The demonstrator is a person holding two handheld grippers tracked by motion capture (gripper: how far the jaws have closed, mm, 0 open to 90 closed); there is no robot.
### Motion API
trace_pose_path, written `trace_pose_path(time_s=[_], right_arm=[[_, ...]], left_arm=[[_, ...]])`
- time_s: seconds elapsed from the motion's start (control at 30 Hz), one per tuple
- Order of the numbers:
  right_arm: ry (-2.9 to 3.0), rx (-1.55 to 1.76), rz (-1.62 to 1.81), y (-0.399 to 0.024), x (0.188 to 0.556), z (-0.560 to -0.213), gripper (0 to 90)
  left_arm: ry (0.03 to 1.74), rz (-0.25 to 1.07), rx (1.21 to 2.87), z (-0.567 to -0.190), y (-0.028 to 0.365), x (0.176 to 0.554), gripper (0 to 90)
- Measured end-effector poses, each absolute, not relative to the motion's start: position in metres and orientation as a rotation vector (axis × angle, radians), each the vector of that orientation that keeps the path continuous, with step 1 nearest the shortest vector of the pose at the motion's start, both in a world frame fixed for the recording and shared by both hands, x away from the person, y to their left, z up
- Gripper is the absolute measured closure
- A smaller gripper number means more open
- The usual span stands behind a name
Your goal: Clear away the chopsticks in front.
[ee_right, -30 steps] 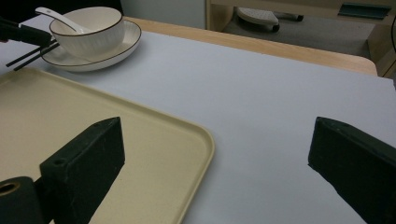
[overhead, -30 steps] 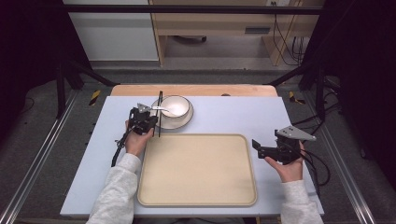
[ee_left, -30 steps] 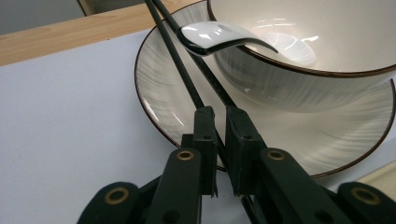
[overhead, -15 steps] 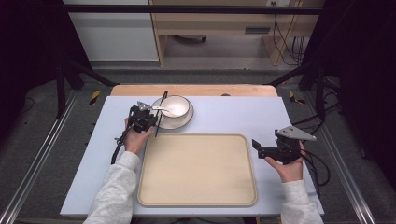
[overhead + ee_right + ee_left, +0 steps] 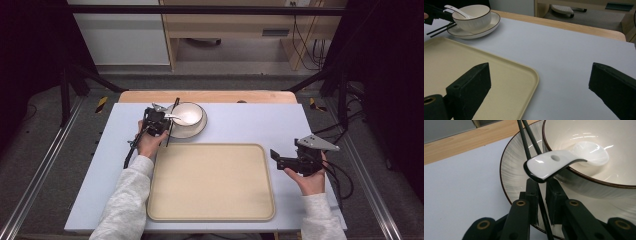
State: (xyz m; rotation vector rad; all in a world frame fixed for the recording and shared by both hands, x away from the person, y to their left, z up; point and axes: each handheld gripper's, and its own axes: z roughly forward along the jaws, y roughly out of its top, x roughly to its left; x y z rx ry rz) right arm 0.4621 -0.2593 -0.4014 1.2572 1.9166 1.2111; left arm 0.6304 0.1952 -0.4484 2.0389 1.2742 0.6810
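Note:
A white bowl (image 5: pixel 189 113) stands on a striped plate (image 5: pixel 196 132) at the back of the table, with a white spoon (image 5: pixel 172 117) resting in it, handle over the rim. Two black chopsticks (image 5: pixel 175 106) lie across the plate's left side. My left gripper (image 5: pixel 164 121) sits over them. In the left gripper view its jaws have just been closing, and my left gripper (image 5: pixel 542 184) now pinches the chopsticks (image 5: pixel 524 137) under the spoon (image 5: pixel 554 163) handle. My right gripper (image 5: pixel 277 159) hovers wide open beside the tray's right edge, holding nothing.
A large beige tray (image 5: pixel 210 182) lies empty at the centre front, with its rounded corner (image 5: pixel 534 75) just ahead of my right gripper (image 5: pixel 541 75). The table carries a pale blue sheet (image 5: pixel 250 125); a wooden strip (image 5: pixel 210 96) runs along its far edge.
The far ends of the chopsticks have swung slightly to the right with my left gripper. My right gripper has stayed put.

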Motion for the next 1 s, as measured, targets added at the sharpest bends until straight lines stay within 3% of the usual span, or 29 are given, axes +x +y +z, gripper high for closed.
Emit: trace_pose_path(time_s=[0.33, 1.0], right_arm=[[1.918, 1.258, 1.212, -0.259, 0.462, -0.402, 4.3], [1.905, 1.260, 1.217, -0.261, 0.461, -0.400, 4.3]], left_arm=[[1.305, 0.686, 2.027, -0.452, 0.196, 0.632, 85.2], [1.355, 0.704, 1.938, -0.437, 0.221, 0.611, 85.7]])
